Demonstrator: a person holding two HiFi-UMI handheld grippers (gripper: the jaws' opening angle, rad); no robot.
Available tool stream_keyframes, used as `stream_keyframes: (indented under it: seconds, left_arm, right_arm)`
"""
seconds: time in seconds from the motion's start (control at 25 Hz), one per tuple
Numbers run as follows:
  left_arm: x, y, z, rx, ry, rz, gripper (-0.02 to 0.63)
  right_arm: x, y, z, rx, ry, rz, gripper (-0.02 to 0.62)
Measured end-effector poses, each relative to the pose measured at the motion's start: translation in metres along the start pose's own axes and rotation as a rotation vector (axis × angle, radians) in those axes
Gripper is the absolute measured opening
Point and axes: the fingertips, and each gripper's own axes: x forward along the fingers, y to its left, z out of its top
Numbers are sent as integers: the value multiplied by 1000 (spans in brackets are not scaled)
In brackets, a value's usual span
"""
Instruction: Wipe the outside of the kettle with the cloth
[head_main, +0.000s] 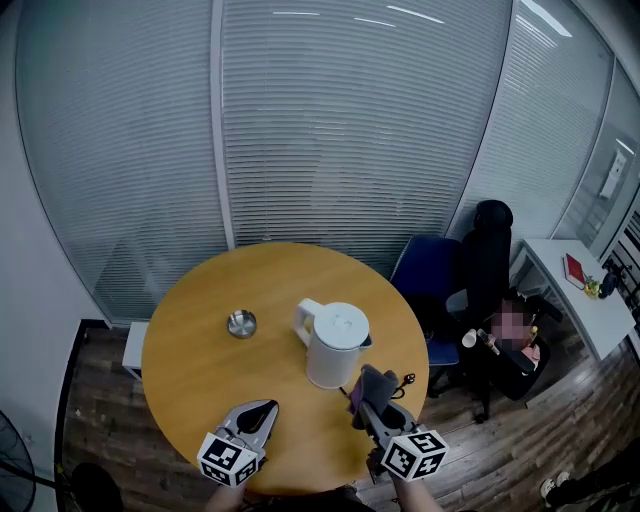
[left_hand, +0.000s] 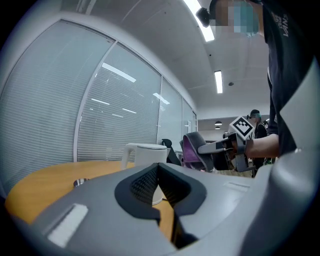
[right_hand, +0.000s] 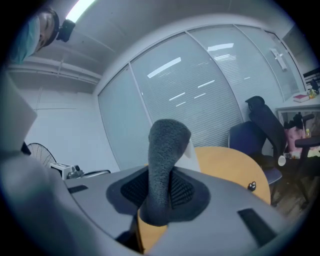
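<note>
A white electric kettle (head_main: 335, 345) stands upright near the middle of the round wooden table (head_main: 195, 360). Its handle points to the left. My right gripper (head_main: 363, 402) is just in front of the kettle's right side and is shut on a grey and purple cloth (head_main: 373, 386). In the right gripper view the cloth (right_hand: 166, 150) stands up between the jaws and hides most of the kettle. My left gripper (head_main: 266, 408) is over the table's near edge, left of the kettle, shut with nothing in it. The left gripper view shows the kettle (left_hand: 146, 152) ahead and the cloth (left_hand: 191, 149) at its right.
A small round metal dish (head_main: 241, 323) lies on the table left of the kettle. A small black object (head_main: 407, 380) sits at the table's right edge. A blue chair (head_main: 428, 270) and a black chair (head_main: 487, 262) stand beyond it, with a seated person (head_main: 515, 335) by a white desk (head_main: 570, 300).
</note>
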Motion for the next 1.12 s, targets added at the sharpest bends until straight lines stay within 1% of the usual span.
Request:
stream_keyframes:
  seconds: [0.2,0.36,0.52,0.68,1.12]
  left_arm:
    - [-24,2,-9,-14,13,-33,11]
    - [-41,0,-14,-15,20,-50,11]
    - [-57,-2,-23,-30,23,-55,11]
    - [-69,-3,-29,-38,26,-67,11]
    - [-88,-1,-42,-48,34,-92,11]
  right_arm:
    - [-8,34,-14,-6,-12,-14,100]
    - [-15,50,-29,18,-10,-26,100]
    - [-20,64,-45,20,5,-32,100]
    - [-21,74,-57,14,20,-48,100]
    - [-23,88,-73,34,5,-81,100]
